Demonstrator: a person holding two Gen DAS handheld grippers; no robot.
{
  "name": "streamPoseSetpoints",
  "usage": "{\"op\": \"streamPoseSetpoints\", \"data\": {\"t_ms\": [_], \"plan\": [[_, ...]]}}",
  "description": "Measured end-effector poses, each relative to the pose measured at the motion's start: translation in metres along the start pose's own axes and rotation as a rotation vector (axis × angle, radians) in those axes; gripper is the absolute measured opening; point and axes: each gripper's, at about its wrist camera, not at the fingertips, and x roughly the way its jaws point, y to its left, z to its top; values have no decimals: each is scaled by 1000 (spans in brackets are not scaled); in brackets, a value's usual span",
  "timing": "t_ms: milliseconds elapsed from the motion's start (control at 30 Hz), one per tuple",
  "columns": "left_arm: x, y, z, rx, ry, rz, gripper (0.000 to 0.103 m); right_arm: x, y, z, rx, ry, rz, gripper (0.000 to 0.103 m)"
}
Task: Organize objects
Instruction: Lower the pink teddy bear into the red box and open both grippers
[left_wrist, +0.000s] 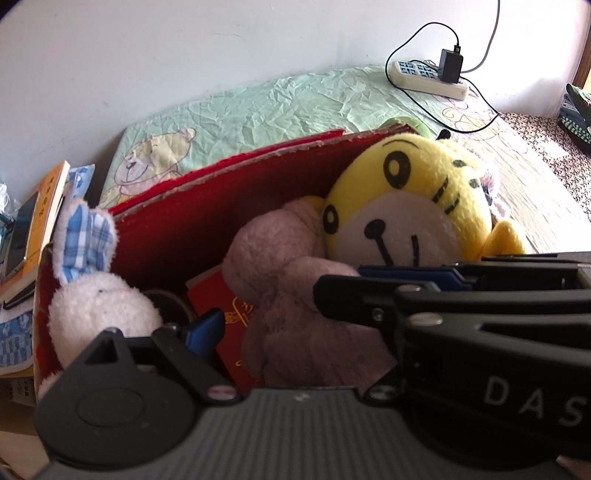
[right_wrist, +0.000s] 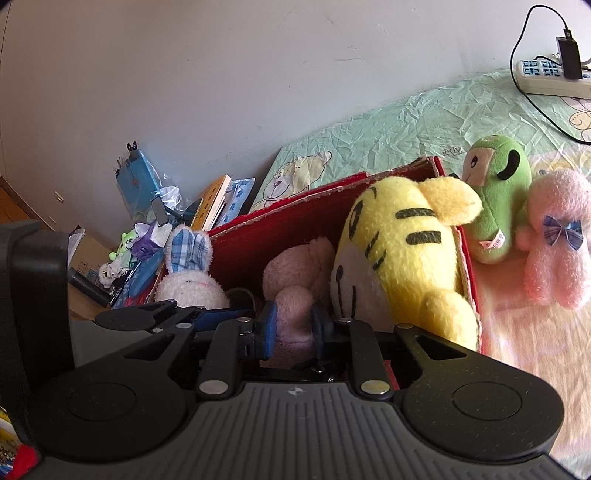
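Pinching mauve plush toy (right_wrist: 291, 325) with right tool (right_wrist: 293, 330) inside red box (right_wrist: 258, 236).

Yellow black-striped tiger plush (right_wrist: 410, 254), red box (left_wrist: 177, 225), pink bear (right_wrist: 554, 236).

Red box (right_wrist: 295, 229) on the bed, open at the top, cardboard edges frayed. Inside the box, at its right end: yellow tiger plush (right_wrist: 406, 258), black stripes, white muzzle, lying tilted against the right wall. In the middle of the box: dusty pink plush (right_wrist: 295, 280), slumped, partly under the tiger's head. At the box's left end: white bunny (right_wrist: 188, 286), blue plaid ears standing upright. On the box floor: red booklet (left_wrist: 221, 310) with gold print, half buried. Just outside the box's right wall: green plush (right_wrist: 495, 206) upright, and touching it on the right, pink plush with plaid bow (right_wrist: 554, 236).
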Motion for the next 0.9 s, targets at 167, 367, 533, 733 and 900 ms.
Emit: {"op": "streamPoseSetpoints", "data": {"t_ms": [167,367,533,733,900], "plan": [[-5,0,-1,-16,0,2,90,-11,-1,-2,13,-19,5,20],[-16,-2,-4,-18,-22,26,92,-24,-2,-5,15,-41,-18,26],[-22,-1,-7,-32,-21,51,92,-31,-6,-8,27,-44,-39,27],[-27,-6,-13,-32,-24,77,92,-38,-7,-12,28,-56,-50,27],[-28,-8,-16,-29,-19,81,93,-42,-9,-15,24,-75,-86,28]]}}
